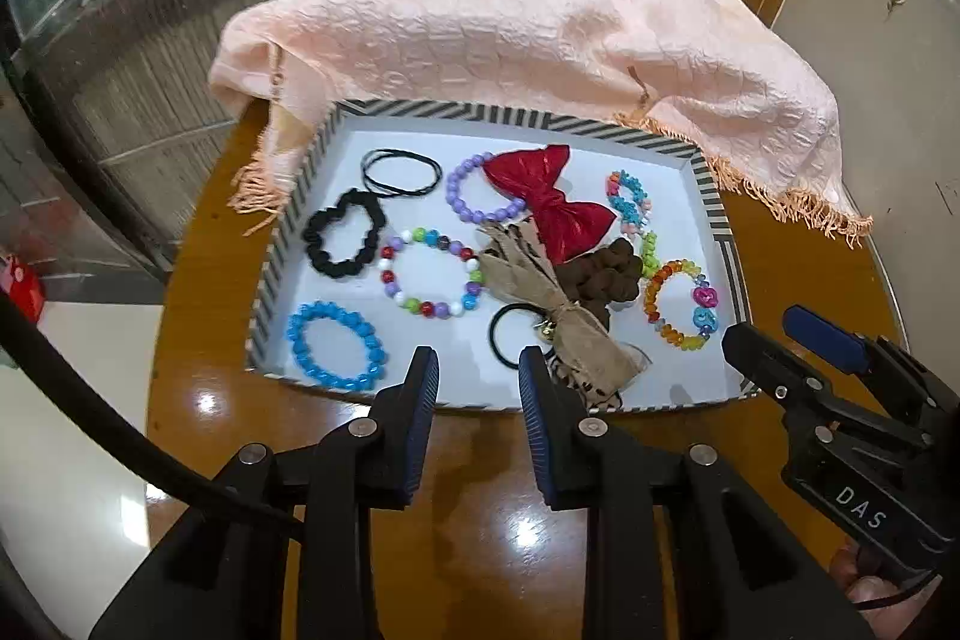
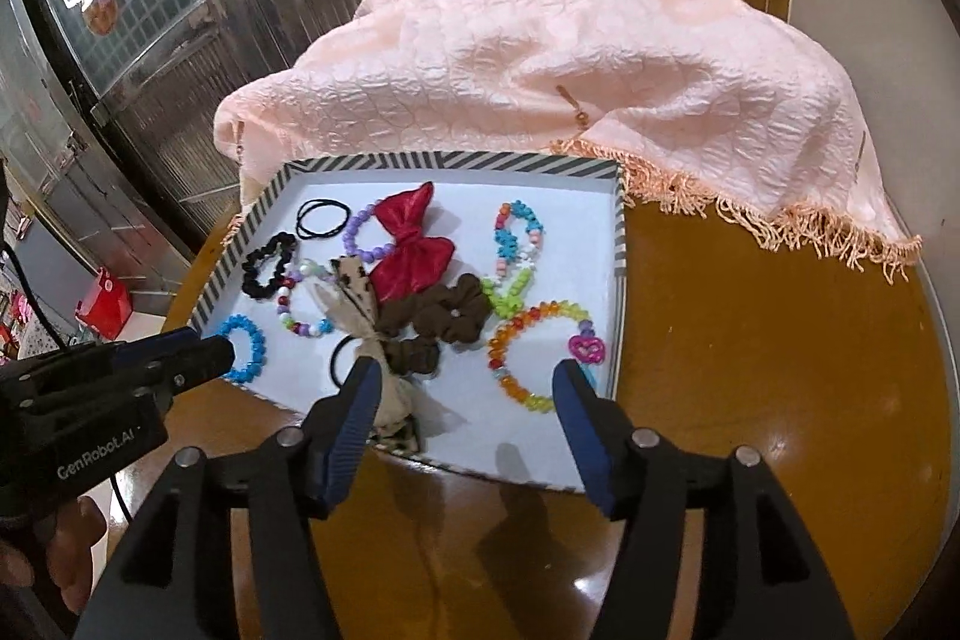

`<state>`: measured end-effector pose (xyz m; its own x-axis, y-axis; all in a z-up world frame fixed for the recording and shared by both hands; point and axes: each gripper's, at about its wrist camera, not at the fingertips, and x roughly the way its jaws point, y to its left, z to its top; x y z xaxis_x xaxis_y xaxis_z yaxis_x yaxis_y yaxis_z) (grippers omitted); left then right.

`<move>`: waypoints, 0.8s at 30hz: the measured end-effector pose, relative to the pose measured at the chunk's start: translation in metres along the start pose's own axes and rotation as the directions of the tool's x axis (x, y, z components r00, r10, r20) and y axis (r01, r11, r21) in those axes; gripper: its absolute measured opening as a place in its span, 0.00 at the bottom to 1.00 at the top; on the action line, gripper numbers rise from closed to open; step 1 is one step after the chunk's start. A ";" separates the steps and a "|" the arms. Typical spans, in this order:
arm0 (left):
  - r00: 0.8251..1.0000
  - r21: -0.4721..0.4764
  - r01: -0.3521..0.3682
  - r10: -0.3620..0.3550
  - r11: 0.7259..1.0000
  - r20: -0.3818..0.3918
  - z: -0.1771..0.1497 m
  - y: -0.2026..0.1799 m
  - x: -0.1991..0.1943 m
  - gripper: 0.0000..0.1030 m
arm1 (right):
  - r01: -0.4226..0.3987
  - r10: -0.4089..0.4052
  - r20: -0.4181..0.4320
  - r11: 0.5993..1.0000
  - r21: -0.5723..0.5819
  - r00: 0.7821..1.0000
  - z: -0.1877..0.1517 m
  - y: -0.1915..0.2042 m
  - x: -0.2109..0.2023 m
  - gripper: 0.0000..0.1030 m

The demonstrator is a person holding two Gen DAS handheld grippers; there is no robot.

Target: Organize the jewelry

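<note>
Both grippers spread, empty, hovering at near edge of striped tray (image 1: 282, 244) holding the jewelry. Left gripper (image 1: 478, 370) view shows blue bracelet (image 1: 336, 346) whole; right gripper (image 2: 467, 388) view half-hides it behind left's fingers.

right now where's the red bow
In the striped tray's far middle, the red bow overlaps the purple bead bracelet, with the brown scrunchie just nearer.

Tray (image 1: 300, 196) sits on the bench (image 1: 204, 280), holding bracelets (image 1: 336, 346), hair ties (image 1: 396, 172) and a bow (image 1: 552, 202). Cloth (image 1: 510, 34) lies behind, overlapping the tray's far rim.
</note>
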<state>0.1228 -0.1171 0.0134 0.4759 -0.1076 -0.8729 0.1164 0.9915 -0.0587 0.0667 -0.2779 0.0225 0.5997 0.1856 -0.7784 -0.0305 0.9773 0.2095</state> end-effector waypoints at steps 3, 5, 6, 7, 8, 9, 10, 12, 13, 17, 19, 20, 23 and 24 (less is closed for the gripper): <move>1.000 -0.002 -0.018 0.018 1.000 0.021 -0.005 0.005 -0.010 0.26 | 0.005 -0.005 0.012 1.000 0.006 1.000 -0.003 0.006 -0.006 0.67; 0.999 -0.004 -0.026 0.026 1.000 0.037 -0.007 0.009 -0.017 0.26 | 0.009 -0.009 0.018 1.000 0.007 1.000 -0.005 0.010 -0.009 0.67; 0.999 -0.005 -0.029 0.029 1.000 0.043 -0.008 0.010 -0.019 0.26 | 0.009 -0.009 0.021 1.000 0.005 1.000 -0.006 0.012 -0.011 0.68; 0.998 -0.007 -0.032 0.032 0.999 0.050 -0.009 0.012 -0.023 0.26 | 0.009 -0.009 0.024 1.000 0.004 1.000 -0.006 0.014 -0.012 0.68; 0.998 -0.010 -0.033 0.034 0.999 0.058 -0.011 0.014 -0.026 0.26 | 0.009 -0.009 0.028 1.000 0.000 1.000 -0.007 0.017 -0.014 0.68; 0.997 -0.012 -0.034 0.034 0.999 0.063 -0.012 0.016 -0.028 0.26 | 0.011 -0.011 0.032 1.000 -0.005 0.999 -0.008 0.020 -0.016 0.69; 0.997 -0.013 -0.035 0.036 0.999 0.070 -0.013 0.018 -0.032 0.26 | 0.012 -0.012 0.034 1.000 -0.009 0.999 -0.008 0.023 -0.018 0.69; 0.996 -0.017 -0.037 0.038 0.999 0.081 -0.015 0.021 -0.036 0.26 | 0.013 -0.013 0.038 1.000 -0.017 0.999 -0.009 0.028 -0.021 0.70; 0.996 -0.018 -0.038 0.039 0.999 0.084 -0.016 0.022 -0.038 0.26 | 0.014 -0.013 0.040 1.000 -0.019 0.999 -0.009 0.030 -0.022 0.70; 0.994 -0.023 -0.041 0.043 0.999 0.096 -0.019 0.027 -0.044 0.26 | 0.018 -0.017 0.041 0.999 -0.026 0.999 -0.011 0.037 -0.026 0.71; 0.994 -0.025 -0.043 0.045 0.999 0.101 -0.021 0.029 -0.047 0.26 | 0.018 -0.017 0.042 0.999 -0.029 0.999 -0.012 0.040 -0.027 0.71; 0.994 -0.027 -0.043 0.045 0.999 0.103 -0.021 0.031 -0.048 0.26 | 0.020 -0.018 0.044 0.999 -0.031 0.999 -0.013 0.041 -0.028 0.71; 0.993 -0.031 -0.041 0.044 0.999 0.108 -0.022 0.033 -0.050 0.26 | 0.020 -0.019 0.042 0.999 -0.032 0.999 -0.014 0.044 -0.029 0.71; 0.993 -0.031 -0.041 0.044 0.999 0.109 -0.023 0.034 -0.051 0.26 | 0.021 -0.019 0.043 0.999 -0.032 0.999 -0.014 0.044 -0.029 0.71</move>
<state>0.0827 -0.0764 0.0448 0.5731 -0.0716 -0.8164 0.0702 0.9968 -0.0381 0.0364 -0.2384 0.0458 0.6340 0.1622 -0.7561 -0.0436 0.9837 0.1745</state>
